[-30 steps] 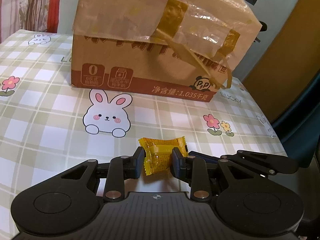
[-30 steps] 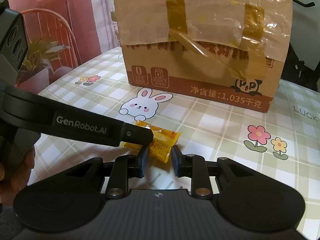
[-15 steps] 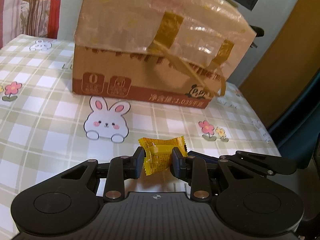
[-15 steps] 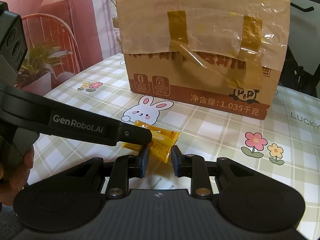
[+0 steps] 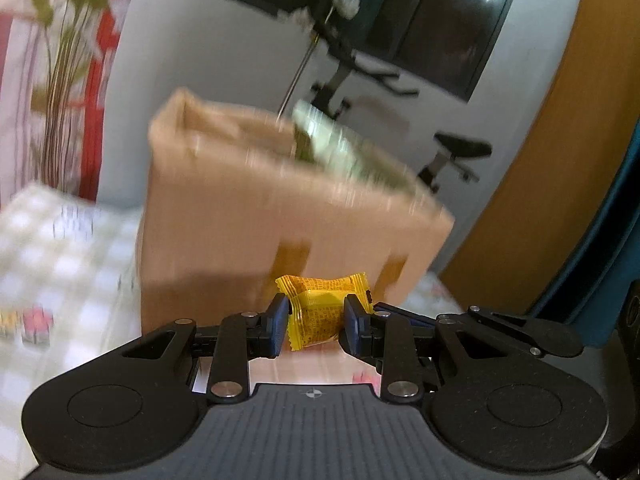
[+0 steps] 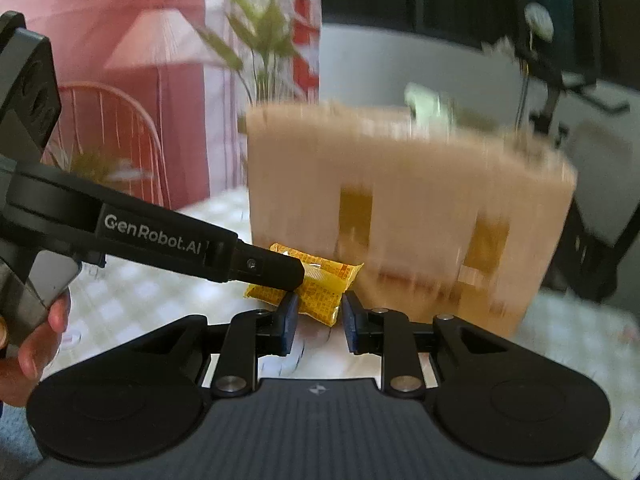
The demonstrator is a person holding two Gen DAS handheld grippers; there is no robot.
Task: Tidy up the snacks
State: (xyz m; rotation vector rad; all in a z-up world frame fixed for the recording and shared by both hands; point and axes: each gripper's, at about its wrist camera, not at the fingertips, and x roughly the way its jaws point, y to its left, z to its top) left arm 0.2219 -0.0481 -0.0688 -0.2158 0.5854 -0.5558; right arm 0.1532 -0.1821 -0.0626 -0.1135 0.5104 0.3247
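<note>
My left gripper (image 5: 316, 322) is shut on a small yellow snack packet (image 5: 320, 312) and holds it in the air in front of the open-topped cardboard box (image 5: 260, 216). In the right wrist view the same packet (image 6: 320, 292) sits between my right gripper's (image 6: 318, 322) pads, with the left gripper's black arm (image 6: 160, 240) reaching in from the left and pinching it. The right gripper's jaws stand close on either side of the packet. The box (image 6: 400, 216) stands just behind, blurred by motion. A pale green packet (image 5: 332, 144) shows inside the box top.
The box stands on a table with a checked cloth (image 5: 52, 264). A potted plant (image 6: 260, 40) and pink wall lie behind on the left. An exercise bike (image 5: 400, 120) stands behind the box. A wooden door (image 5: 560, 160) is at the right.
Both grippers have risen together with the yellow packet; the box top, seen from below earlier, now shows its open rim. The view is motion-blurred.
</note>
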